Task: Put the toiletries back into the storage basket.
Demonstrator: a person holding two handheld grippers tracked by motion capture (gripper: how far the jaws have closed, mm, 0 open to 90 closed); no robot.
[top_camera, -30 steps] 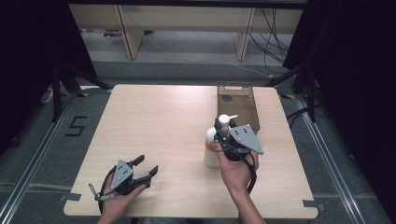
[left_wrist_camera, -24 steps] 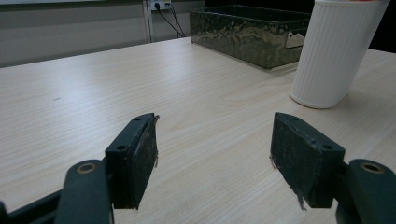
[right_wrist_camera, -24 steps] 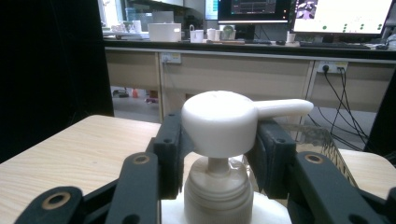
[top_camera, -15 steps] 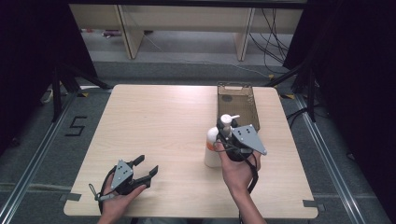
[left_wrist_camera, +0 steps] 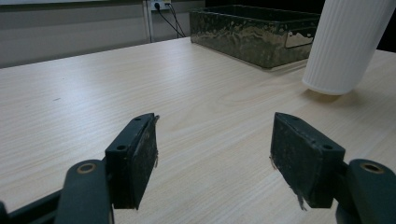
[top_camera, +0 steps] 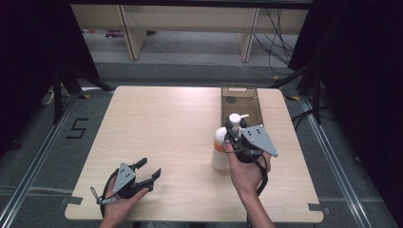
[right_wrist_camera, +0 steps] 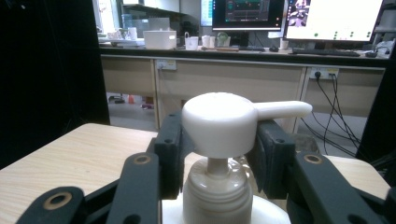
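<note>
A: Any readable label on the pump bottle (top_camera: 221,148)?
B: Just an orange band, too small to read.
A: Where is it sitting?
B: Upright on the table (top_camera: 161,128), its pump head between the right gripper (right_wrist_camera: 218,154) jaws, which are closing around it, spout pointing right. The left gripper (left_wrist_camera: 212,161) is resting open.

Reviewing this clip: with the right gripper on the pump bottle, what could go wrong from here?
1. The right gripper clamps the pump bottle high, at the neck under the pump head; the heavy body below could swing or slip.
2. The bottle looks tilted off the table in the left gripper view; a rough set-down may topple it.
3. The tray sits close behind.
</note>
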